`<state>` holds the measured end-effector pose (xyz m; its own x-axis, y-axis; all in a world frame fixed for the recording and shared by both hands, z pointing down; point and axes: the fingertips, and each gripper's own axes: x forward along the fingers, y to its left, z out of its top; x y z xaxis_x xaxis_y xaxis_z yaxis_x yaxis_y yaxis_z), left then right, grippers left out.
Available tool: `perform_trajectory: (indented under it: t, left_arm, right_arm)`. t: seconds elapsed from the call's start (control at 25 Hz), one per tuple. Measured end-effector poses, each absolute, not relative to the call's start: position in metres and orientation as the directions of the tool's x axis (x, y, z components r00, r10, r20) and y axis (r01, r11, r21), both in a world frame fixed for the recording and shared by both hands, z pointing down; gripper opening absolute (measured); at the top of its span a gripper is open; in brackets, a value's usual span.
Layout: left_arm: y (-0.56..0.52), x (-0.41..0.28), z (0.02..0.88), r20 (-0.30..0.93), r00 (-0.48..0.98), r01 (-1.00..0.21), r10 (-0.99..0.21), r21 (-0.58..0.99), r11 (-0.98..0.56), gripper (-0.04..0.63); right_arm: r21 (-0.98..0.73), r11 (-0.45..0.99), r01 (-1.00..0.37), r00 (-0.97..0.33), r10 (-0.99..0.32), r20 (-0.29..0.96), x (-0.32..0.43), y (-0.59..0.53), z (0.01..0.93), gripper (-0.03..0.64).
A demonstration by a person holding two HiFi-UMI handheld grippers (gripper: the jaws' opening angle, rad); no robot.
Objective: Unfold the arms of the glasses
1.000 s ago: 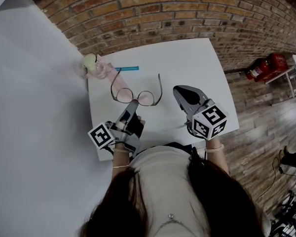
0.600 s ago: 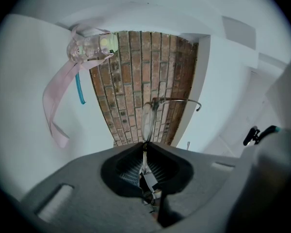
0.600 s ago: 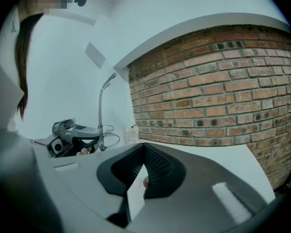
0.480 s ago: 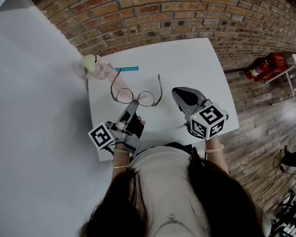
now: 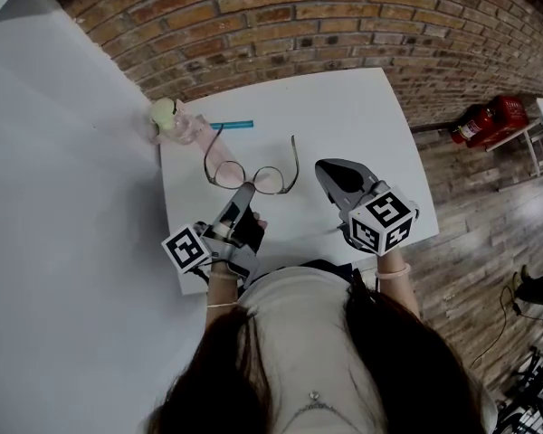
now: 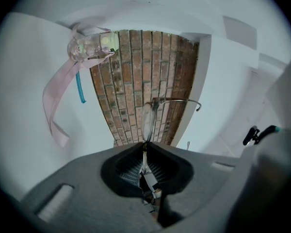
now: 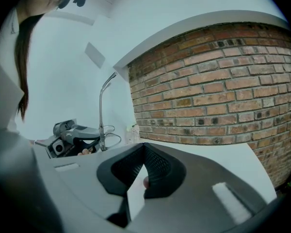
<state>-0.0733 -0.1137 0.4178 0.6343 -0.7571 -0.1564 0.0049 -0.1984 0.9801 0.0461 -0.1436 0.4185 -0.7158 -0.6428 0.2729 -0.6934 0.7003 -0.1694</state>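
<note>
The glasses [image 5: 251,174] lie on the white table [image 5: 344,116] with both arms spread out, pointing away from me toward the brick wall. My left gripper [image 5: 244,192] is shut on the frame at the bridge between the two lenses. In the left gripper view the frame [image 6: 148,120] stands edge-on just past the jaws [image 6: 144,148], and one arm [image 6: 179,100] stretches right. My right gripper [image 5: 326,172] hovers to the right of the glasses, shut and holding nothing. In the right gripper view [image 7: 144,147] one arm of the glasses [image 7: 101,111] rises beside the left gripper [image 7: 70,132].
A clear pinkish pouch with a pale green item [image 5: 174,120] sits at the table's far left corner, with a blue strip [image 5: 233,126] next to it. The brick wall [image 5: 344,16] is behind the table. A red fire extinguisher [image 5: 489,120] lies on the wooden floor to the right.
The right gripper has drifted very slightly left. The glasses and the left gripper have stayed put.
</note>
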Motion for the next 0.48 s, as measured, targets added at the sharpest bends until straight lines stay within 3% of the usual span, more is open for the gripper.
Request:
perform_trajectory:
  t: [0.48]
  left_arm:
    - [-0.1159, -0.0738, 0.4216, -0.157, 0.639, 0.011, -0.753, 0.981, -0.194, 0.021]
  right_arm:
    - [-0.178, 0.702, -0.689, -0.720, -0.638, 0.271, 0.0430, -0.1457, 0.4182, 0.005]
